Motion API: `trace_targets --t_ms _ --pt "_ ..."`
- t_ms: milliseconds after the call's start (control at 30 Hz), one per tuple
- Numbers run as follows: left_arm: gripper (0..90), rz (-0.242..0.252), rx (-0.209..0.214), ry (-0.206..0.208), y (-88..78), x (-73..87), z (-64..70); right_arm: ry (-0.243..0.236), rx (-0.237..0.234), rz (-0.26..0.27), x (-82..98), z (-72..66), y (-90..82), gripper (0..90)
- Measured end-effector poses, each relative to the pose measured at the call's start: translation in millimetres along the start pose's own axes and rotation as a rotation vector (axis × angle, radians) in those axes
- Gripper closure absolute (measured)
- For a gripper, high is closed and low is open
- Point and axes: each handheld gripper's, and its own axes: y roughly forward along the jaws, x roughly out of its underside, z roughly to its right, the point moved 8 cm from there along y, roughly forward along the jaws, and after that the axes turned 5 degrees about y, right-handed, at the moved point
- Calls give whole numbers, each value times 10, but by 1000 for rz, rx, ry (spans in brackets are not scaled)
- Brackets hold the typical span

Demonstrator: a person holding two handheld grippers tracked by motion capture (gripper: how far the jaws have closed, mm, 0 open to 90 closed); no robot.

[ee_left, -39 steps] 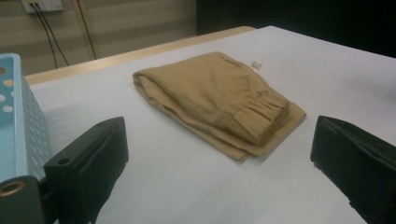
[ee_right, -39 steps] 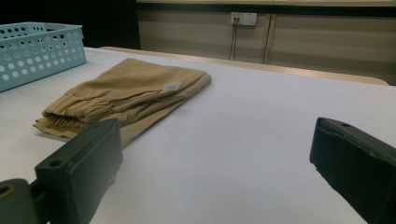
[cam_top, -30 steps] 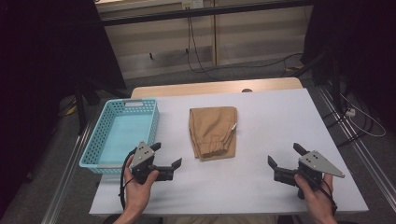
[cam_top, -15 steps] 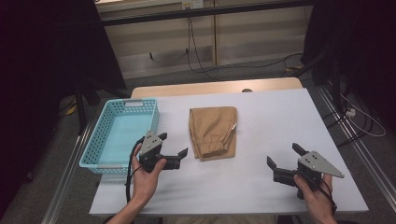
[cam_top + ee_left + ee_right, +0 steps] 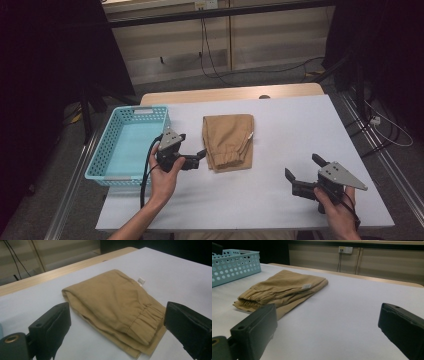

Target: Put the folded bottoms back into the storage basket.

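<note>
A folded tan garment (image 5: 229,142) with an elastic waistband lies in the middle of the white table (image 5: 300,125). My left gripper (image 5: 192,146) is open and sits just left of the garment's near corner, its jaws pointing at it. In the left gripper view the garment (image 5: 112,300) lies just ahead, between the two spread jaws of that gripper (image 5: 117,312). My right gripper (image 5: 303,168) is open near the table's front right, well apart from the garment. In the right gripper view the garment (image 5: 282,287) lies ahead to the left of that gripper (image 5: 327,315).
A turquoise perforated basket (image 5: 101,150) stands at the table's left edge, beside my left hand; it also appears as the basket (image 5: 234,265) in the right gripper view. A wooden strip (image 5: 230,95) runs along the table's far edge. Cables lie on the floor beyond.
My left gripper has moved forward and to the right, up to the garment's near left corner. The right gripper has hardly shifted.
</note>
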Motion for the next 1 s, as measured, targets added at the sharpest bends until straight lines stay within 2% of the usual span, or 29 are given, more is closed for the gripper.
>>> trace_targets --t_ms 67,133,267,333,400,467,500,533,600,667,700,800,900,1000 --pt "72 11 4 14 38 -44 9 1 1 -1 1 -1 0 19" --pt "72 14 11 8 91 -67 3 -1 -1 -1 0 -4 -2 19" --pt "78 -16 30 -35 220 -63 -44 -1 -6 -8 10 -5 -5 19" --pt "81 -23 24 -40 273 -70 -80 2 -9 -7 9 -5 -3 19" --pt "84 -43 8 -30 320 -69 -124 3 -10 -8 10 -7 -2 19" --pt "84 -65 10 -47 374 -61 -171 -1 -16 -10 13 -18 -2 19" --pt "84 -90 6 -48 420 -50 -227 -3 -19 -11 14 -23 -2 19" --pt "84 -90 6 -48 420 -50 -227 -3 -19 -11 14 -23 -2 19" --pt "84 -124 0 -50 466 -29 -282 -8 -18 -13 17 -27 -1 19" --pt "84 -137 5 -81 510 -6 -333 -10 -19 -16 21 -30 3 18" --pt "84 -139 9 -97 530 3 -345 -10 -20 -16 22 -30 4 18" --pt "84 -148 -2 -96 588 31 -384 -10 -18 -16 22 -28 5 18" --pt "81 -191 -21 -122 660 43 -410 -2 -21 -22 33 -20 11 18" --pt "80 -217 -13 -126 736 36 -418 0 -22 -27 39 -18 13 18"
